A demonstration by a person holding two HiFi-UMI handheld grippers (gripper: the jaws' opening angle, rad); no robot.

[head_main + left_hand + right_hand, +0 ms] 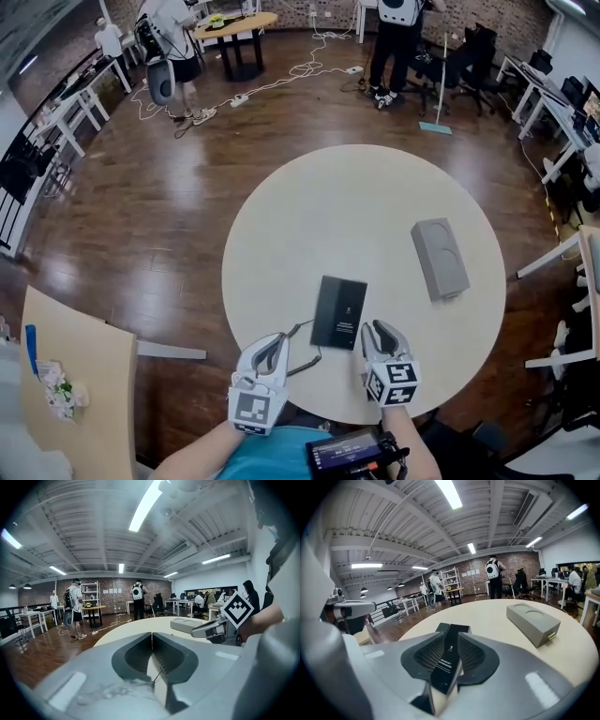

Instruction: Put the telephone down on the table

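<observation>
The telephone (338, 312), a flat black slab with small white print, lies on the round pale table (347, 197) near its front edge. My right gripper (373, 328) is at the slab's near right corner. In the right gripper view the telephone (446, 660) stands between the ribbed pads, and the jaws of the right gripper (451, 637) stand slightly apart around it. My left gripper (279, 339) hovers at the table's edge left of the telephone. Its jaws (152, 641) meet in a line. A thin dark cord (302, 345) runs from the telephone past it.
A grey box (440, 257) with two round dents lies at the table's right side. A light wooden tabletop (75, 394) stands at lower left. Further off are people, desks, office chairs (473, 52) and cables across the wooden floor.
</observation>
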